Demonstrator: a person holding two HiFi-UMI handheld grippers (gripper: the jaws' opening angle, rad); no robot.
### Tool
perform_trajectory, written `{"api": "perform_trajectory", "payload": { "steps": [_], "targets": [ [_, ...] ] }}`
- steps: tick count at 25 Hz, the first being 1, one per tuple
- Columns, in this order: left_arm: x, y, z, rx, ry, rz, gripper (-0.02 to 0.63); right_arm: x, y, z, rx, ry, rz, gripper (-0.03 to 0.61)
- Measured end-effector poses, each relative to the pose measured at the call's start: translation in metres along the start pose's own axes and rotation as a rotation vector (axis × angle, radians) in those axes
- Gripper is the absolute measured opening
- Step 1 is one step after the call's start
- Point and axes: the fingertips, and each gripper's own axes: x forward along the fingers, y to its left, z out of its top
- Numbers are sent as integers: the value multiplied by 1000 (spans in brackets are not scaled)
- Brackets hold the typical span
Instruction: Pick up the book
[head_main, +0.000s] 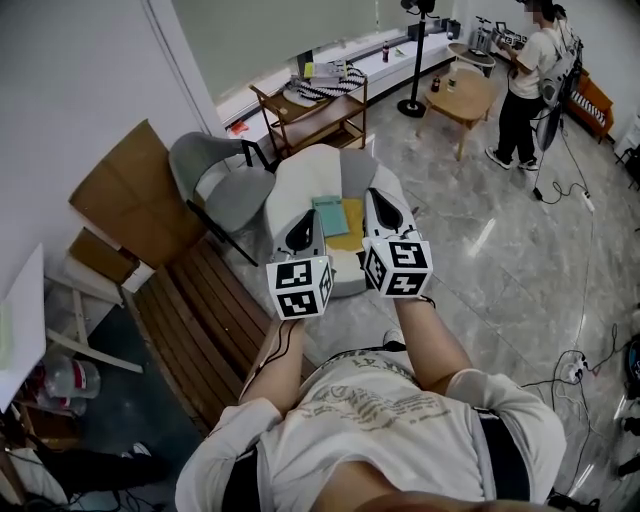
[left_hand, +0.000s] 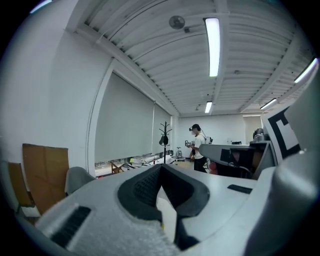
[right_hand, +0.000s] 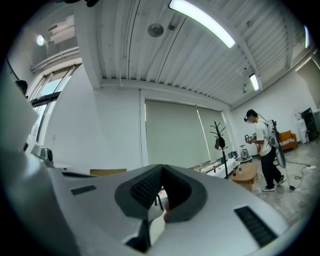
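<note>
A teal book (head_main: 329, 215) lies flat on a white round seat (head_main: 300, 185), half over a yellow book or pad (head_main: 349, 226). In the head view both grippers are held level above the seat, one on each side of the books. My left gripper (head_main: 304, 218) is over the books' left edge and my right gripper (head_main: 377, 196) over their right edge. Neither touches them. In the left gripper view the left gripper (left_hand: 161, 168) has its jaws shut and empty. In the right gripper view the right gripper (right_hand: 161, 170) looks the same. Neither gripper view shows the books.
A grey chair (head_main: 215, 185) and cardboard sheets (head_main: 130, 200) stand left of the seat, with a slatted wooden bench (head_main: 200, 320) nearer me. Behind are a wooden shelf table (head_main: 312, 108), a coat stand (head_main: 415, 60), a round wooden table (head_main: 466, 95) and a standing person (head_main: 525, 85). Cables (head_main: 575, 370) lie on the floor at right.
</note>
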Motion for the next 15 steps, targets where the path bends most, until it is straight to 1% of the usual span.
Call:
{"api": "perform_trajectory", "payload": {
  "steps": [9,15],
  "targets": [
    [10,10,-5,-30,4,-2,20,19,3,-6,-2,16,16,26],
    [30,15,0,-17,-6,12,20,43,-9,-8,0,15,30,26]
  ]
}}
